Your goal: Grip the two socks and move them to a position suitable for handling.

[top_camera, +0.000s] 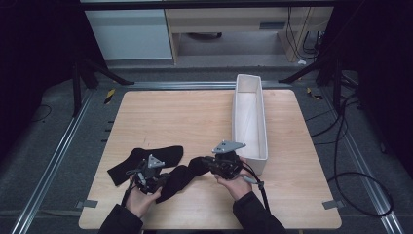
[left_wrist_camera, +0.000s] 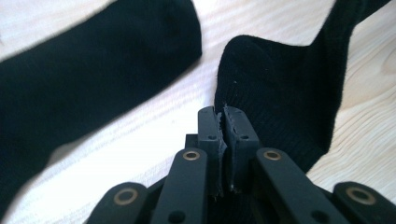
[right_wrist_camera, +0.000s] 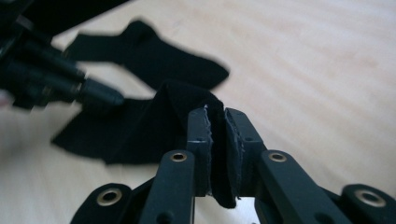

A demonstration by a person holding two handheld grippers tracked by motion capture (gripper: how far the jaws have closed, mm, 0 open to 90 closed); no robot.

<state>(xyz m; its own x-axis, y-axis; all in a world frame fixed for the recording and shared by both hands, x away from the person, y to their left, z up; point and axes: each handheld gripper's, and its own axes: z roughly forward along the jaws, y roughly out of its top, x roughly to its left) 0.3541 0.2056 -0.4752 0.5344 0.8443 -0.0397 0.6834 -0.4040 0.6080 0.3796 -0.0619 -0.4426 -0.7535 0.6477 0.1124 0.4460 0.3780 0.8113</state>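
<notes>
The left gripper (top_camera: 157, 181) is clamped on the lower end of a black ribbed fabric sock (top_camera: 181, 176); the right gripper (top_camera: 207, 162) pinches its upper end. The sock lies on the pale wooden table (top_camera: 195, 117), its long axis slanting between the two hands. A second black sock (top_camera: 146, 161) lies flat just behind; contact between them appears likely but is unclear. The white oblong bin (top_camera: 249, 122) stands nearer the right hand.
</notes>
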